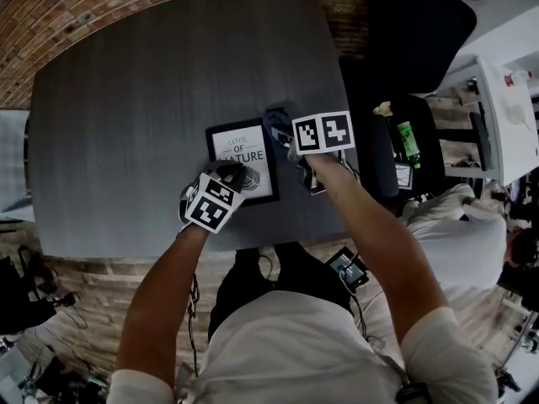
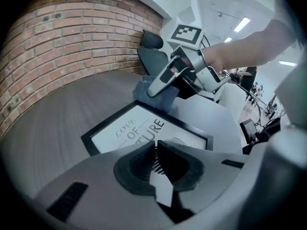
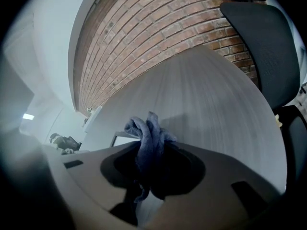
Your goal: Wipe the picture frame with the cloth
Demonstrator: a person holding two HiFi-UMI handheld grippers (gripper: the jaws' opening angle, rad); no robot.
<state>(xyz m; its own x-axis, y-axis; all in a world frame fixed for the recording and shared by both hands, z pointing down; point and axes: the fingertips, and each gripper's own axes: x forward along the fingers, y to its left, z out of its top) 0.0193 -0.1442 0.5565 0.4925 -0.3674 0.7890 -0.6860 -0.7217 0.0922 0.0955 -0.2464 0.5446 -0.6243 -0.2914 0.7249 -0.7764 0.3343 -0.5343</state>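
The black picture frame with a white print lies flat near the front edge of the grey table. In the left gripper view the frame fills the middle. My left gripper hovers over the frame's lower left part. Its jaws stand almost together, with only the print showing through the narrow slit. My right gripper sits at the frame's upper right corner, shut on a bunched blue cloth. The cloth sticks out between its jaws. The cloth hangs against the frame's far edge.
A black office chair stands at the table's right side, close to my right arm. A brick wall runs behind the table. Right of the table are a green bottle and clutter. A small screen device sits below the table's front edge.
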